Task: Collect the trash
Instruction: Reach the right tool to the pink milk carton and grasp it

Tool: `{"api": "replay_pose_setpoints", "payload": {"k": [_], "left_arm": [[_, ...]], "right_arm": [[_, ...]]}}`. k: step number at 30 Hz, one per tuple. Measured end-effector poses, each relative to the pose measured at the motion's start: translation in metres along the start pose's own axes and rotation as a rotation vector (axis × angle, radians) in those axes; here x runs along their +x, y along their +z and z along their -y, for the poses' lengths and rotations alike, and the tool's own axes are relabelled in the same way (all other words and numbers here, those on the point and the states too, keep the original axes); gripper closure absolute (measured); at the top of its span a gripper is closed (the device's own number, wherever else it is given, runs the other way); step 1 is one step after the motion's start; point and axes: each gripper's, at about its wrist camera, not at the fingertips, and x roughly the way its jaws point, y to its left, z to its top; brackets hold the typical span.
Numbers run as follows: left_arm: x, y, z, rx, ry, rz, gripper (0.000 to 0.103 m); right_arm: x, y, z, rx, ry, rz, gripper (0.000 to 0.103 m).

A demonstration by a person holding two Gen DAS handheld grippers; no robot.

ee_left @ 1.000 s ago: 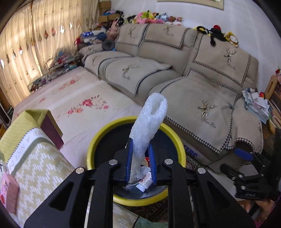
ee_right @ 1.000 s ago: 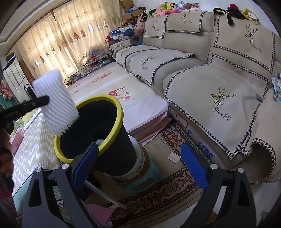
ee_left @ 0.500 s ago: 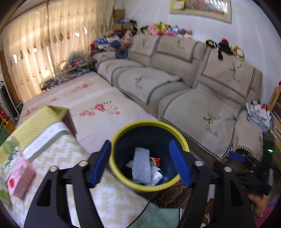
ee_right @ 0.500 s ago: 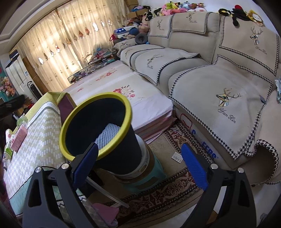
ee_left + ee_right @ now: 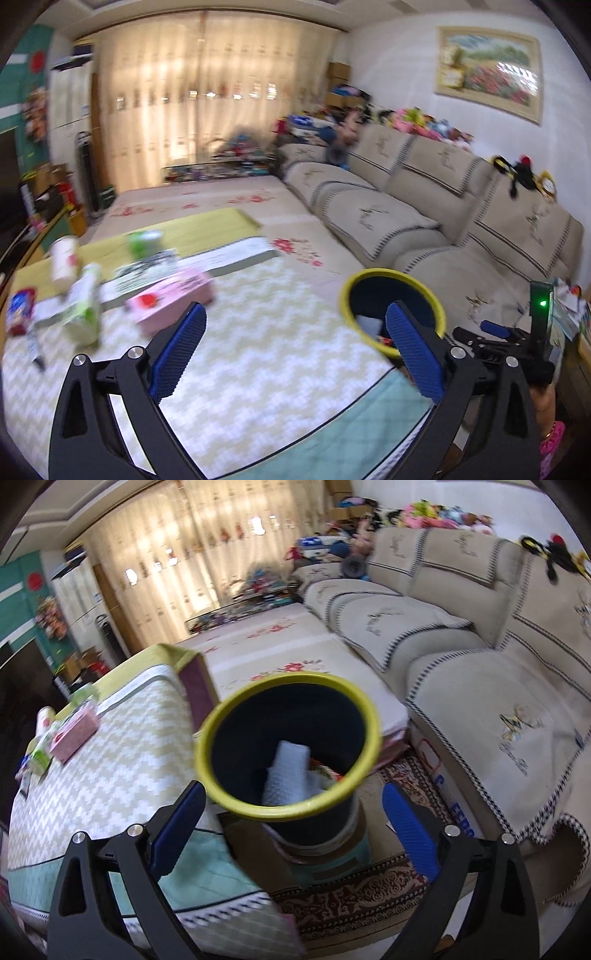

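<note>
Trash, a white foam wrap (image 5: 286,773) among scraps, lay inside the yellow-rimmed bin (image 5: 243,808) beside the table (image 5: 258,369). The left gripper (image 5: 295,347) hung over the zigzag cloth, its jaws just opened wide with nothing between them. The right gripper (image 5: 293,819) also stood spread and empty, framing the bin. A pink box (image 5: 170,299) sat near blurred bottles (image 5: 83,302).
</note>
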Motion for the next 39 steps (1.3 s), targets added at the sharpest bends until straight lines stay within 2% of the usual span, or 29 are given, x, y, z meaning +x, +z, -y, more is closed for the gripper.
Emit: {"api": "replay_pose_setpoints", "payload": {"k": [5,11,17,23,30,35,39], "left_arm": [[-0.033,-0.022,-0.049,-0.075,0.091,0.021,0.005],[-0.067,-0.052,-0.111,-0.191,0.196,0.036,0.005],[-0.081,-0.072,-0.149,-0.266,0.258,0.041,0.005],[-0.085,-0.082,-0.174,-0.304,0.306,0.05,0.005],[-0.089,-0.098,-0.207,-0.379,0.338,0.033,0.005],[-0.086,-0.105,-0.219,-0.402,0.332,0.026,0.005],[-0.085,-0.109,-0.226,-0.422,0.321,0.024,0.005]], "right_arm": [[0.003,0.004,-0.052,-0.092,0.049,-0.01,0.011],[0.012,0.008,-0.128,-0.242,0.156,-0.033,0.011],[0.025,0.014,-0.213,-0.378,0.281,-0.053,0.011],[0.04,0.015,-0.286,-0.466,0.363,-0.077,0.011],[0.072,0.012,-0.353,-0.521,0.354,-0.102,0.011],[0.094,0.016,-0.387,-0.55,0.271,-0.101,0.011],[0.111,0.021,-0.401,-0.548,0.21,-0.112,0.011]]}}
